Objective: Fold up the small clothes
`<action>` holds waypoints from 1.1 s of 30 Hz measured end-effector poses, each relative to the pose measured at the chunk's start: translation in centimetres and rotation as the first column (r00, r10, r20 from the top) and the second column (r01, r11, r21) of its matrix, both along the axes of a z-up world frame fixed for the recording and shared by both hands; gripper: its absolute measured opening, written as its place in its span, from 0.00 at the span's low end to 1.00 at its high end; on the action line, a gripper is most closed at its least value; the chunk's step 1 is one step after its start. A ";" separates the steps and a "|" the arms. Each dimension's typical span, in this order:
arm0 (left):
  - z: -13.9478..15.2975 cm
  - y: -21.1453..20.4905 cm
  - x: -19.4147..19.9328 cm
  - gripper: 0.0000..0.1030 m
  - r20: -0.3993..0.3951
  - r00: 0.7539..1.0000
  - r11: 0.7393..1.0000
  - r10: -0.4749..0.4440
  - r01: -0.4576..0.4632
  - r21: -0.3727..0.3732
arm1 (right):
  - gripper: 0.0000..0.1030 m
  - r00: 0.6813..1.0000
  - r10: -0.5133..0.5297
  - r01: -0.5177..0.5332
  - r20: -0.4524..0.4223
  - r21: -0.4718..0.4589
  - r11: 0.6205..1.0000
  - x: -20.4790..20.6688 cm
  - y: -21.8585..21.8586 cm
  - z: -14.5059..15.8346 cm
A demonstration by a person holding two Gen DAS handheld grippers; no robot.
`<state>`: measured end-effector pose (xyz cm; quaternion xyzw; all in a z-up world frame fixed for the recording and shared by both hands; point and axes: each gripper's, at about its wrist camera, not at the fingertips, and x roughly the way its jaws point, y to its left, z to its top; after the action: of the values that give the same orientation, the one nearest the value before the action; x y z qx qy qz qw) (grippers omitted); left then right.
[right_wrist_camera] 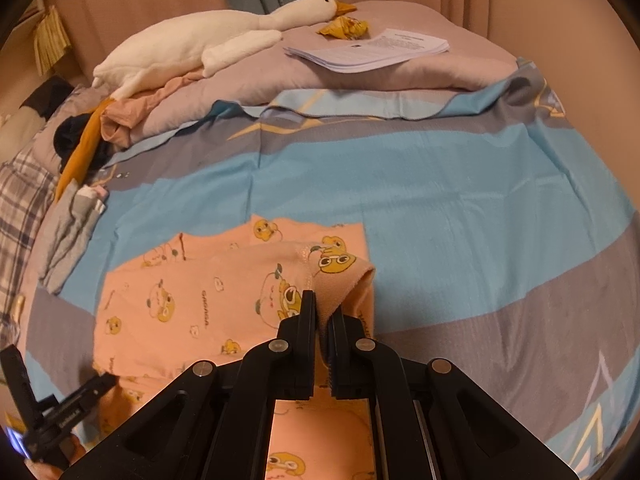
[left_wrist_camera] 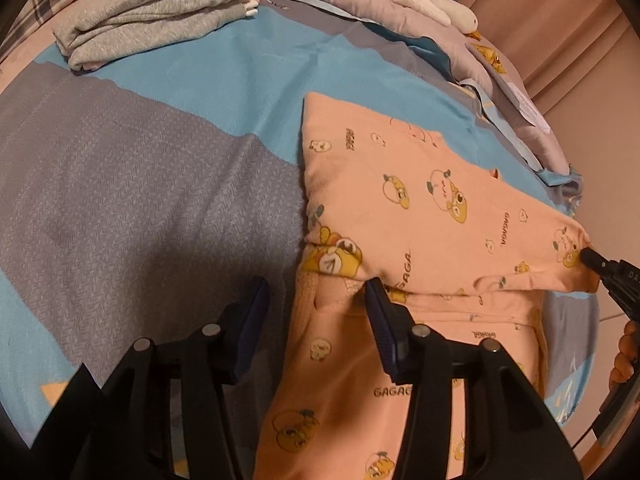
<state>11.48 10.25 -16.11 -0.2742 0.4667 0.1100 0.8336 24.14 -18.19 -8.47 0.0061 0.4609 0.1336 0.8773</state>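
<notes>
Pink clothes [left_wrist_camera: 420,208] with little yellow cartoon animals lie on the bed [left_wrist_camera: 160,184], which has a blue and gray sheet. One part of the clothes is folded over on top of the rest.

The right gripper [right_wrist_camera: 323,312] has its jaws squeezed tight on a corner of the pink clothes and lifts that corner a little. In the left wrist view, its black tip touches the far right corner of the folded part.

The left gripper [left_wrist_camera: 316,300] has its jaws wide apart, holding nothing. One finger [left_wrist_camera: 380,312] sits on the edge of the fold; the other hangs over the bare sheet.

Folded gray clothes [left_wrist_camera: 152,12] lie far back on the bed. A white toy goose [right_wrist_camera: 224,40] and a stack of papers [right_wrist_camera: 372,50] rest on a pillow.
</notes>
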 end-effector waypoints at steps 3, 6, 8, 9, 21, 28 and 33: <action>-0.2 0.1 0.0 0.46 0.005 1.000 1.000 0.007 -0.007 0.016 | 0.06 1.000 -0.007 0.007 -0.010 0.001 1.000 0.2 -0.4 -0.4; -0.3 0.1 0.0 0.46 0.008 1.000 1.000 0.002 -0.002 0.026 | 0.06 1.000 -0.013 0.013 -0.024 0.004 1.000 0.5 -0.8 -0.8; -0.3 0.2 0.0 0.46 0.007 1.000 1.000 0.005 -0.005 0.020 | 0.06 0.999 -0.017 0.017 -0.032 0.001 1.000 0.6 -1.0 -1.1; -0.3 0.3 0.1 0.46 0.007 1.000 1.000 0.008 -0.008 0.015 | 0.06 0.999 -0.018 0.018 -0.035 -0.002 1.000 0.7 -0.9 -1.2; -0.3 0.6 0.3 0.46 0.005 1.000 1.000 0.017 -0.017 -0.012 | 0.06 0.995 -0.038 0.036 -0.087 -0.017 0.999 1.5 -1.5 -3.3; -0.3 0.6 0.3 0.46 0.005 1.000 1.000 0.019 -0.019 -0.018 | 0.06 0.991 -0.048 0.046 -0.128 -0.020 0.999 2.2 -1.9 -4.8; -0.3 0.7 0.3 0.46 0.004 1.000 0.999 0.019 -0.019 -0.026 | 0.06 0.988 -0.059 0.061 -0.141 0.008 0.998 2.4 -2.4 -5.5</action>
<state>11.74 10.96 -16.40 -0.2894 0.4635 0.1112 0.8301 26.52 -20.55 -13.93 0.0348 0.5202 0.1093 0.8463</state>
